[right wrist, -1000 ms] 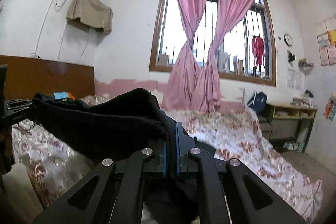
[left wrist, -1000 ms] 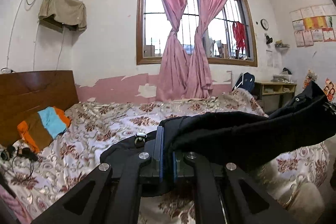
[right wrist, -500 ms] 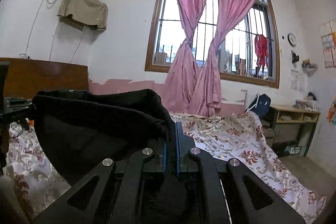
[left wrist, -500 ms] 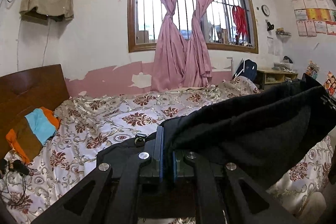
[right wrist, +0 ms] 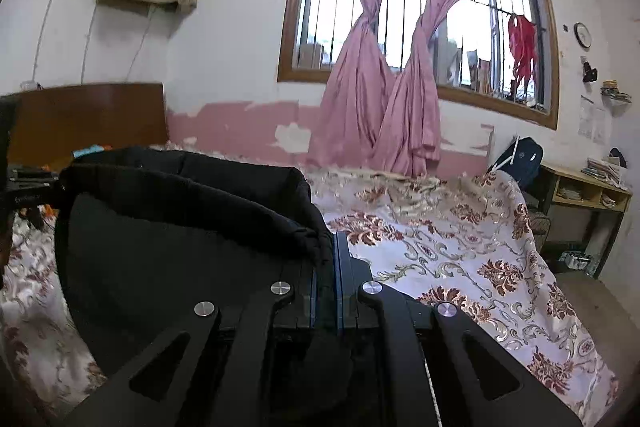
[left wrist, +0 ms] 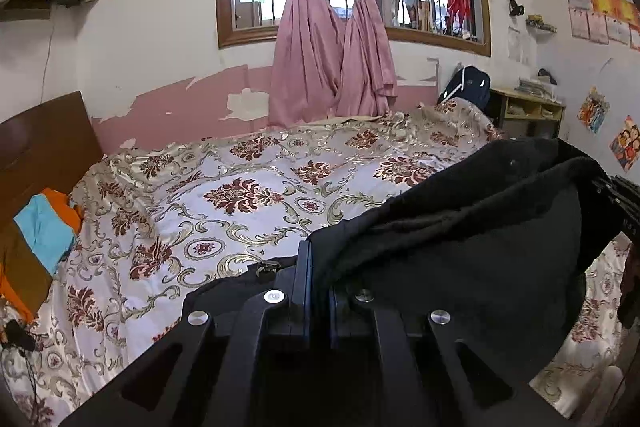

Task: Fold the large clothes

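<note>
A large black garment point(left wrist: 472, 227) hangs stretched between my two grippers above the floral bedspread point(left wrist: 248, 195). My left gripper point(left wrist: 318, 259) is shut on one edge of it; the cloth runs off to the right, where the other gripper's black body shows at the frame edge. In the right wrist view my right gripper point(right wrist: 326, 251) is shut on the opposite edge of the black garment point(right wrist: 180, 227), which sags leftward toward the left gripper at the far left. A lower part of the garment, with a metal zipper pull point(left wrist: 264, 267), lies just below my left fingers.
A folded orange, blue and brown cloth point(left wrist: 36, 247) lies by the wooden headboard point(left wrist: 44, 139). Black cables point(left wrist: 16, 335) sit at the bed's left edge. Pink curtains point(left wrist: 336, 39) hang at the window behind. A wooden desk point(right wrist: 588, 187) and dark backpack point(right wrist: 520, 159) stand right of the bed.
Both grippers have carried the black garment forward over the bed toward the window wall, tilting slightly down. The cloth between them has spread wider and hangs deeper. Both grips are unchanged.
</note>
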`<state>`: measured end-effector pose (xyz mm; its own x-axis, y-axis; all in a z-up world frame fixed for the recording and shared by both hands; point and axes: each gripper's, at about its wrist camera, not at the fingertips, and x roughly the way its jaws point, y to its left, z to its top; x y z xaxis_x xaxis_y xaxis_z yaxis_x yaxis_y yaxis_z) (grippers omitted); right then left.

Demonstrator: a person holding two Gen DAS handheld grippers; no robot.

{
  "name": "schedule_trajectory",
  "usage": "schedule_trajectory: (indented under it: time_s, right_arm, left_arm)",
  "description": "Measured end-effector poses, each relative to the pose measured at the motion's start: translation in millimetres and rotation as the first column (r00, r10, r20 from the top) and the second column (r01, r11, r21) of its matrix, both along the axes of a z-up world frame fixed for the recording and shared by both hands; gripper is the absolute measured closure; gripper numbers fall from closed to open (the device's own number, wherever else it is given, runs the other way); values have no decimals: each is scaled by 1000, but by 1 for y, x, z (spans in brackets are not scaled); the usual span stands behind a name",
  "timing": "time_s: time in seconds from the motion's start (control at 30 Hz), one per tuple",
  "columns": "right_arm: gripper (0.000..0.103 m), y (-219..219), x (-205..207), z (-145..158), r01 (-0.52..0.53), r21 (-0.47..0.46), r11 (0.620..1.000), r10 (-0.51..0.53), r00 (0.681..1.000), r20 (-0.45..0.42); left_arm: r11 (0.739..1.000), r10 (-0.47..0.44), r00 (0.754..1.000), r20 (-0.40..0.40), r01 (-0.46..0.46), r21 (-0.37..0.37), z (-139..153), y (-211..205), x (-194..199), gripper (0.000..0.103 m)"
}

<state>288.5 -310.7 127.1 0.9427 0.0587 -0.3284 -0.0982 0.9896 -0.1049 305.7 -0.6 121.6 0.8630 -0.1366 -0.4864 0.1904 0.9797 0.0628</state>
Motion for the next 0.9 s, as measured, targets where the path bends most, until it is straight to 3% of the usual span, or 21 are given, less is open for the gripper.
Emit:
schedule_trajectory:
  time_s: [0.13,0.37,0.9]
  right_arm:
    - [98,-1,34,-9,10,-4,1000,-11,999,-52]
    - [98,3,82,-30,18,-40,999,-23,993,-120]
    - [98,12,161,-68,35,-103,994,-59,971,-234]
  left_arm:
    - [1000,15,1000,-24,-15,13,-16,-5,32,97]
    - [998,43,994,-99,-46,-36,-47,-3,82,97]
    - [995,101,975,-195,-103,3,-100,-15,152,96]
